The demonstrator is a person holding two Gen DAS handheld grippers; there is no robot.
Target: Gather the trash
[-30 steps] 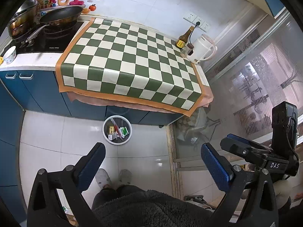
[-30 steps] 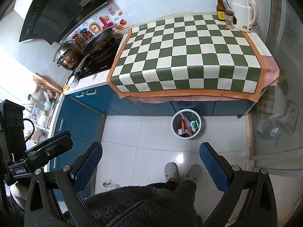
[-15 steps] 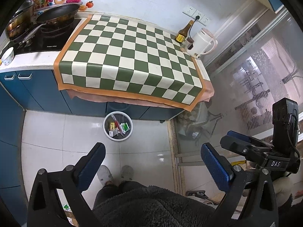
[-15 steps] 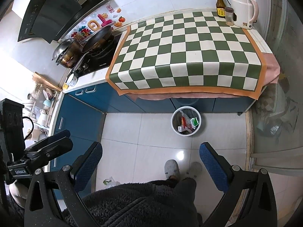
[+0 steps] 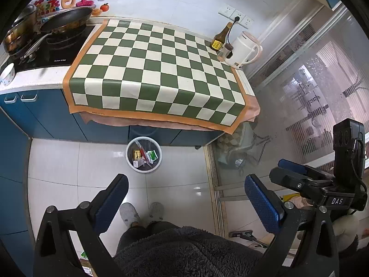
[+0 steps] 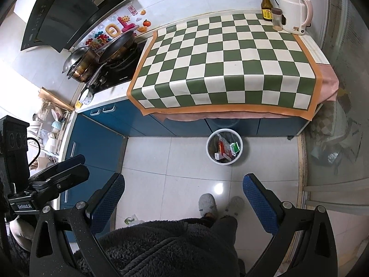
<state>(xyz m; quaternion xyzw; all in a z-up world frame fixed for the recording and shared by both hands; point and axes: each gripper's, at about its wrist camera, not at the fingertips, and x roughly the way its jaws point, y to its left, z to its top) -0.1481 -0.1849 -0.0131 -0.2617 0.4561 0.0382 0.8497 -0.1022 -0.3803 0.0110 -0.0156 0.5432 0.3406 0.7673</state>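
Note:
A round white trash bin (image 5: 129, 161) stands on the tiled floor under the counter's front edge, with small boxes and wrappers (image 5: 147, 155) inside; it also shows in the right wrist view (image 6: 211, 154). My left gripper (image 5: 185, 194) is open and empty, held high above the floor, nearer me than the bin. My right gripper (image 6: 183, 192) is open and empty at about the same height. Each gripper shows in the other's view: the right one (image 5: 306, 180), the left one (image 6: 57, 173). The green-and-white checkered mat (image 5: 159, 69) on the counter carries no loose trash.
A white kettle (image 5: 244, 50), a brown bottle (image 5: 221, 38) and a small jar stand at the mat's far right corner. A stove with pans (image 5: 62, 22) is at the left. Blue cabinets (image 6: 99, 143) run below. A glass sliding door (image 5: 299, 97) is at the right. My slippered feet (image 6: 216, 205) stand on the floor.
Both grippers have drawn back and up slightly from the counter, so the bin and mat sit a little higher in both views. Both stay open and empty.

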